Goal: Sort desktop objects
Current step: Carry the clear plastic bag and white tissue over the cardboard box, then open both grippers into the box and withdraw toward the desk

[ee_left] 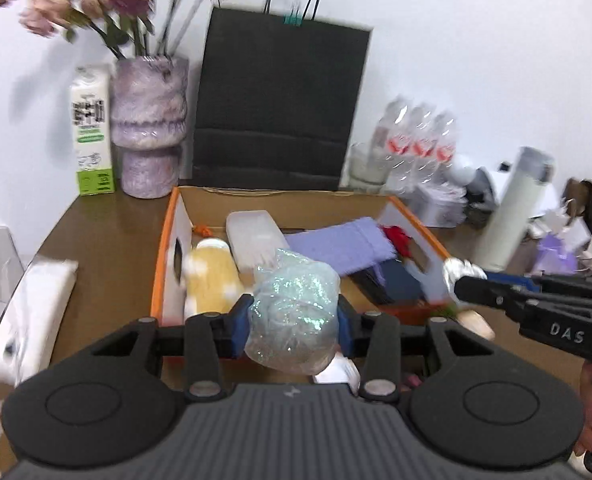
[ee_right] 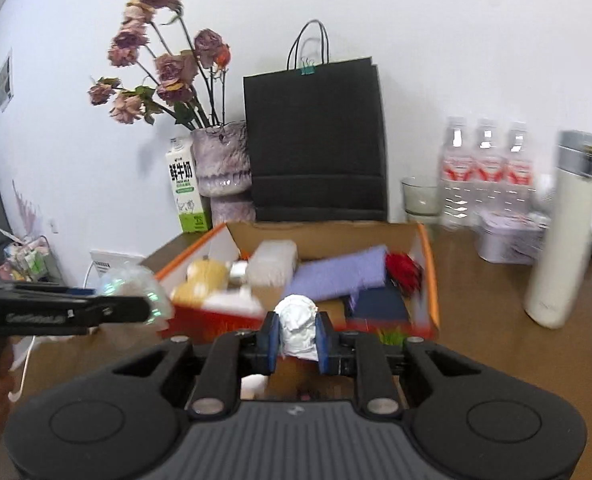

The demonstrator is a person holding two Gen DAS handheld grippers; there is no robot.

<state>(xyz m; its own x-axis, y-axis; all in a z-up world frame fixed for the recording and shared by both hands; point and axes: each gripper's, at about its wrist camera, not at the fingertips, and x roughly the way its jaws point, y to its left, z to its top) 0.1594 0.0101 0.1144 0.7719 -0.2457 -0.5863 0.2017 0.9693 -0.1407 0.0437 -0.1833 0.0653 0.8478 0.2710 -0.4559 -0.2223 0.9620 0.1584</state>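
Note:
My left gripper (ee_left: 294,320) is shut on a glittery pale-blue plastic ball (ee_left: 296,312) and holds it over the near end of the orange-edged cardboard box (ee_left: 158,264). My right gripper (ee_right: 298,338) is shut on a crumpled white wad (ee_right: 298,328) just in front of the box's (ee_right: 430,264) near wall. The box holds a yellow plush (ee_left: 212,276), a white case (ee_left: 254,236), a purple cloth (ee_left: 348,244), a red item (ee_left: 398,238) and a dark blue book (ee_left: 398,280). The right gripper also shows in the left wrist view (ee_left: 462,274), the left one in the right wrist view (ee_right: 136,306).
Behind the box stand a black paper bag (ee_left: 280,108), a purple vase with flowers (ee_left: 148,120) and a milk carton (ee_left: 92,128). To the right are water bottles (ee_right: 486,172), a glass (ee_right: 420,196), a tin (ee_right: 508,236) and a tall white flask (ee_right: 564,228). White tissue pack (ee_left: 32,312) lies left.

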